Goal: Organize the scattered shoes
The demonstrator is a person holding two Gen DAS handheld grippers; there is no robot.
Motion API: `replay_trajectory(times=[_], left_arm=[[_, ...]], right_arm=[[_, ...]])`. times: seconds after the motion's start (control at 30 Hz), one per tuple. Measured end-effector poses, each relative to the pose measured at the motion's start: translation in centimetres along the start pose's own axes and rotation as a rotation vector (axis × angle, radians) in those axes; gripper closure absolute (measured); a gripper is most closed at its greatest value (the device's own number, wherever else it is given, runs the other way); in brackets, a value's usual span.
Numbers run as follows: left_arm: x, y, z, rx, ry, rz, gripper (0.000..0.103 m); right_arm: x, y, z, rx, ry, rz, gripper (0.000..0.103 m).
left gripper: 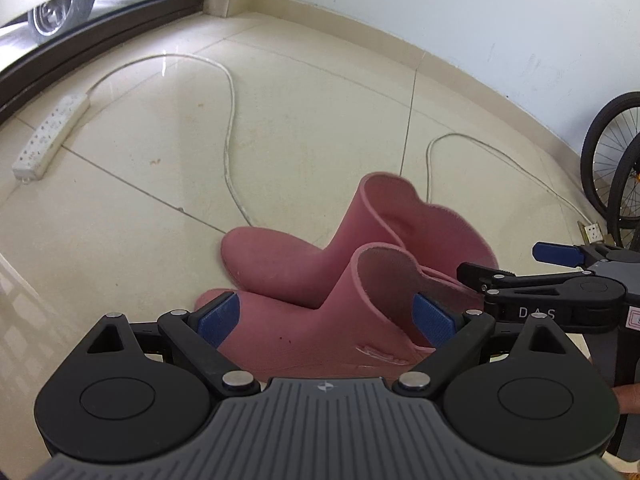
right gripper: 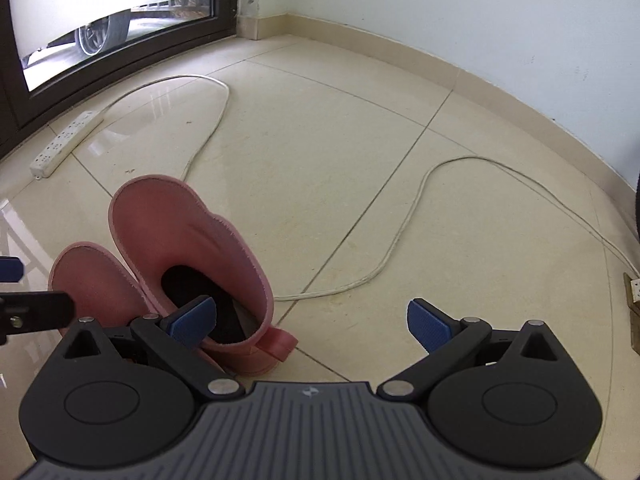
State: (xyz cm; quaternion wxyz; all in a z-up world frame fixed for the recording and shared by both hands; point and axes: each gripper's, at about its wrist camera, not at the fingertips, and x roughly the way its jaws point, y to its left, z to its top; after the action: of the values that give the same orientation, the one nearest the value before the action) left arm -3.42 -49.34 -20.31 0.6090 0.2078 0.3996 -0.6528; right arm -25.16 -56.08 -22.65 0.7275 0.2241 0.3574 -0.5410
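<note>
Side by side on the cream tiled floor [left gripper: 320,128], two pink rubber ankle boots [left gripper: 332,276] stand upright, shafts touching, toes pointing away to the left in the left wrist view, so the pair already sits as a matched set. Straddling the nearer boot's shaft, the left hand-held gripper [left gripper: 326,318] is spread wide, one blue pad inside the opening, and grips nothing. The right hand-held gripper [right gripper: 312,320], equally wide and empty, hangs just right of the pair, one pad over the farther boot's [right gripper: 188,240] mouth. Whether the boots were just set down or await lifting cannot be told. A white power strip [left gripper: 50,138] lies well apart.
</note>
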Motion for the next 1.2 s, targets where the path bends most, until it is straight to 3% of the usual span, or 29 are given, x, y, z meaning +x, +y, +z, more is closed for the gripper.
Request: replay_trajectory(times=[0.2, 0.23, 0.27, 0.3, 0.33, 0.37, 0.43, 0.5, 0.8, 1.0, 1.2], left_arm=[[0.8, 1.7, -1.1, -0.052, 0.001, -0.030, 0.010], [0.7, 1.8, -1.2, -0.051, -0.001, -0.031, 0.017], [0.6, 1.9, -1.3, -0.049, -0.002, -0.032, 0.039], [0.5, 1.9, -1.4, -0.048, -0.004, -0.033, 0.051], [0.4, 2.0, -1.5, -0.047, -0.006, -0.034, 0.077], [0.3, 2.1, -1.7, -0.046, -0.008, -0.035, 0.091], [0.1, 2.2, -1.9, -0.043, -0.011, -0.037, 0.096], [-0.1, 2.3, -2.1, -0.041, -0.015, -0.040, 0.098], [-3.6, 5.6, -3.3, -0.029, -0.022, 0.041, 0.099], [-6.9, 10.2, -4.4, -0.062, -0.002, 0.097, 0.099], [-10.6, 14.4, -7.0, -0.086, 0.013, 0.137, 0.099]], right_arm=[[1.5, 1.4, 1.0, 0.007, 0.035, 0.086, 0.021], [1.7, 1.5, 1.2, 0.015, 0.042, 0.108, 0.028], [1.9, 1.7, 1.4, 0.031, 0.056, 0.151, 0.041], [2.0, 1.9, 1.6, 0.044, 0.069, 0.186, 0.045], [1.8, 2.1, 1.7, 0.047, 0.076, 0.200, 0.047], [1.6, 2.4, 1.8, 0.046, 0.080, 0.208, 0.050], [1.3, 2.9, 1.8, 0.044, 0.089, 0.223, 0.058], [0.7, 3.4, 1.7, 0.036, 0.098, 0.219, 0.096], [-1.9, 7.4, -0.4, 0.036, 0.153, 0.348, 0.092], [-3.7, 10.5, -2.2, 0.059, 0.215, 0.437, 0.091], [-6.1, 15.1, -4.2, -0.011, 0.232, 0.491, 0.091]])
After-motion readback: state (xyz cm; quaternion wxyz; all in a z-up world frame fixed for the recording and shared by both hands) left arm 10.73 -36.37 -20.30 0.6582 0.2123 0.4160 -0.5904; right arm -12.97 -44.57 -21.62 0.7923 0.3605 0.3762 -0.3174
